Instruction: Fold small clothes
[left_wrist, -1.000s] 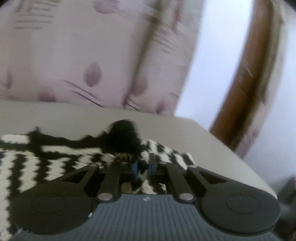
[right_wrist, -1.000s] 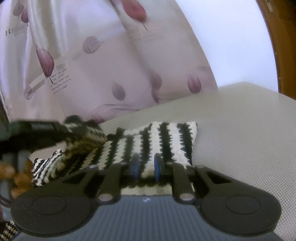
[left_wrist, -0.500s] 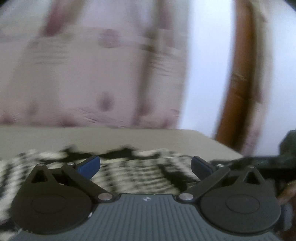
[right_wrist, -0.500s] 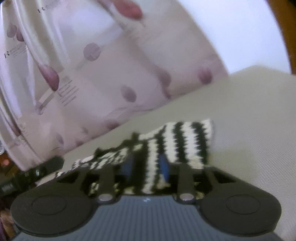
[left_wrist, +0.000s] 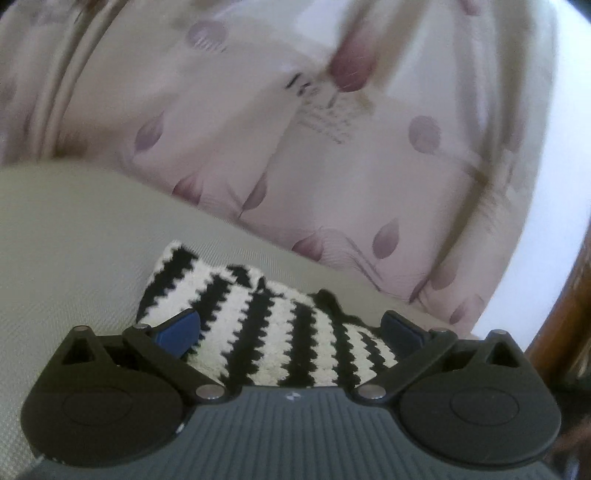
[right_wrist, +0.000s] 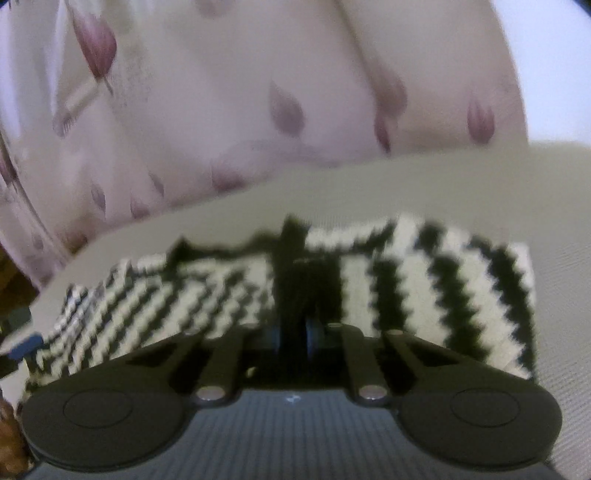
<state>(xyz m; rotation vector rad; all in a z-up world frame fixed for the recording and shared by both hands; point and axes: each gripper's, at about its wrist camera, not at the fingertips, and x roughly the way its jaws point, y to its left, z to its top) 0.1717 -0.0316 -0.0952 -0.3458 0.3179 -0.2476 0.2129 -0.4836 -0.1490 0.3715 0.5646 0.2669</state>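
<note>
Left fingers (left_wrist: 290, 330) newly spread, right fingers (right_wrist: 293, 332) still pinching striped knit (right_wrist: 424, 280).

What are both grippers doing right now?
Left gripper: open, fingers spread over the knit, holding nothing.
Right gripper: shut on the knit's black edge.

black-and-white zigzag knit garment (left_wrist: 258, 317), partly folded

**Handheld grippers: appearance**

Left gripper (left_wrist: 290, 332): ribbed grey housing behind the jaws, small pale logo at its centre; two black round discs flanking; black linkage arms with silver screws; blue fingertips (left_wrist: 177, 328). Right gripper (right_wrist: 295, 334): identical grey housing, black discs, silver screws, blue fingertips.
</note>
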